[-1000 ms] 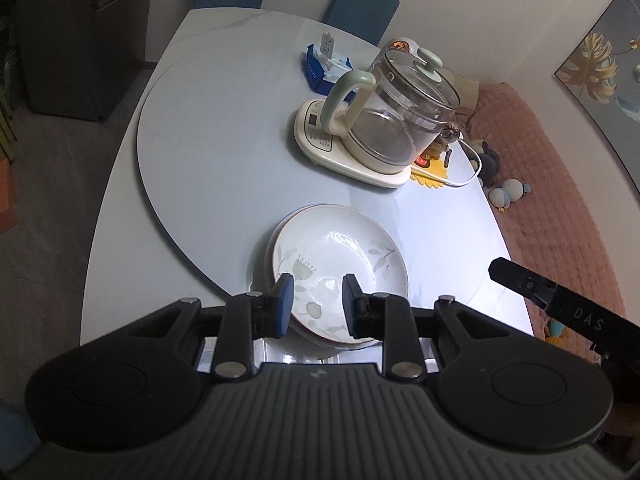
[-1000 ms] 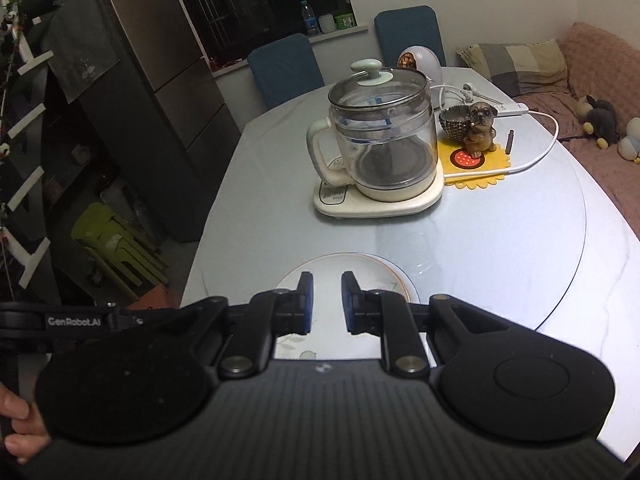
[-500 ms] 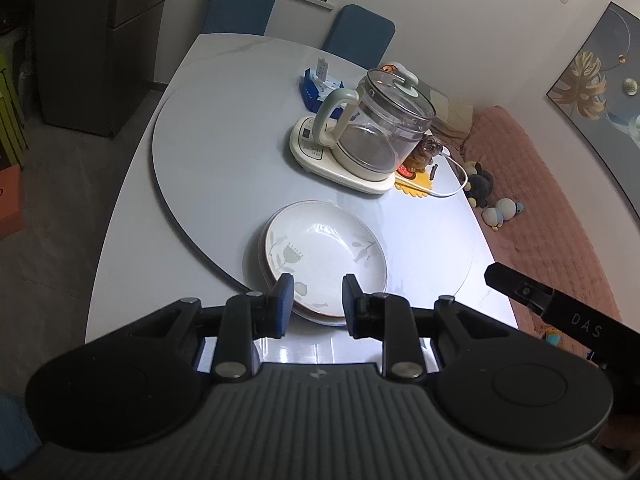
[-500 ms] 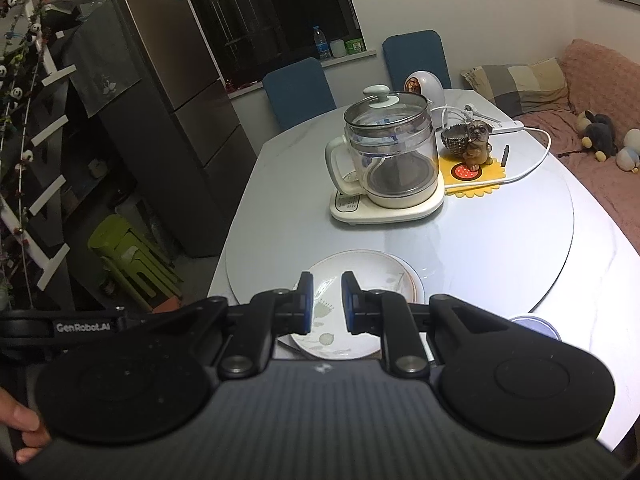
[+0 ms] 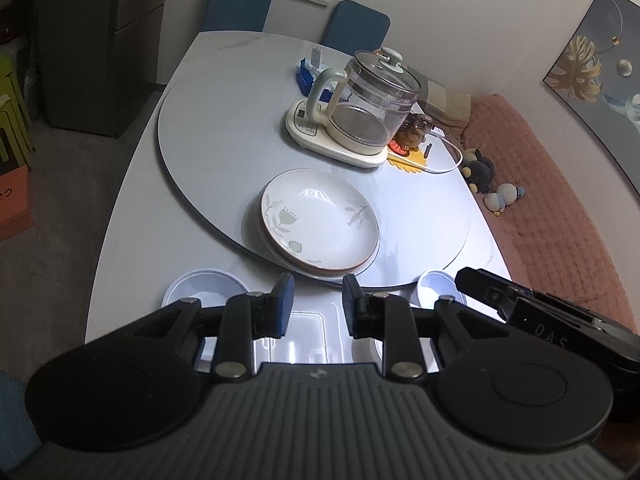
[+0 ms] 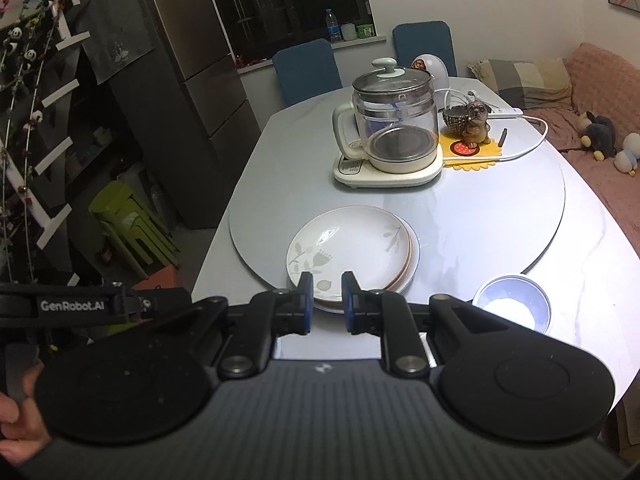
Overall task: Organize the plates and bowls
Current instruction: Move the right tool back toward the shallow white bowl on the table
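A stack of white plates with a leaf pattern (image 5: pixel 320 224) (image 6: pixel 352 254) sits on the near edge of the grey turntable (image 5: pixel 224 128). A pale blue bowl (image 5: pixel 204 286) stands on the table at the near left, and another blue bowl (image 5: pixel 434 286) (image 6: pixel 512 302) at the near right. My left gripper (image 5: pixel 318 304) is open and empty, held above the table just short of the plates. My right gripper (image 6: pixel 324 300) is open a little and empty, over the near rim of the plates.
A glass kettle on a cream base (image 5: pixel 360 116) (image 6: pixel 394 136) stands behind the plates. A dog figurine (image 6: pixel 474 122) on a yellow mat, a white cable and a blue box (image 5: pixel 308 74) lie further back. Blue chairs and a fridge (image 6: pixel 192 80) stand beyond the table.
Both grippers have pulled back and up from the plates, so the two blue bowls have come into view. Their openings look unchanged. The plates have not moved.
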`<state>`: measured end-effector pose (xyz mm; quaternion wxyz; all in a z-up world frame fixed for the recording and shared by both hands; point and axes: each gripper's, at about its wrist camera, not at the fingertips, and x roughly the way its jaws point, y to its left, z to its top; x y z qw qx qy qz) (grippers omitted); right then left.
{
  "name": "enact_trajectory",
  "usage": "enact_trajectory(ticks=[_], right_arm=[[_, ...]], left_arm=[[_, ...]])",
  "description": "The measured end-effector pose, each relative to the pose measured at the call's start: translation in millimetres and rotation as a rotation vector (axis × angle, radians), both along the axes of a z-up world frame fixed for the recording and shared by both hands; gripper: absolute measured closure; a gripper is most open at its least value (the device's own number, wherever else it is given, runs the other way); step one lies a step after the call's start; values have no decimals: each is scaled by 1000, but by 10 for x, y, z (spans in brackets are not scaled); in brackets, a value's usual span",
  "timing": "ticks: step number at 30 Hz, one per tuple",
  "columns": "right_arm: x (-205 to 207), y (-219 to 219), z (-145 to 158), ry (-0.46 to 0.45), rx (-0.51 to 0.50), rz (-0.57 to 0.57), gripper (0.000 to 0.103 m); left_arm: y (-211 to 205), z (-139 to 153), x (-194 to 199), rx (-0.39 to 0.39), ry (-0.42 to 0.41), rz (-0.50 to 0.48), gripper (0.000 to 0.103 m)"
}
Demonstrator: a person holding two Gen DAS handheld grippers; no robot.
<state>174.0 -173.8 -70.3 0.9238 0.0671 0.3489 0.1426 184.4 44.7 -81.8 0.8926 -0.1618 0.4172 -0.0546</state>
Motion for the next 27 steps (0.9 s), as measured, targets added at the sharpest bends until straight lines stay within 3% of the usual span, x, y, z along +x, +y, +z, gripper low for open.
enact_trajectory(ticks=[15, 27], right_arm=[[-30, -198, -34, 48, 16, -19, 84], [297, -654, -30, 55, 7, -32, 84]], left_arm=[[-172, -110, 67, -8, 42, -27, 74], [-766, -105, 620, -19, 71, -104, 74]])
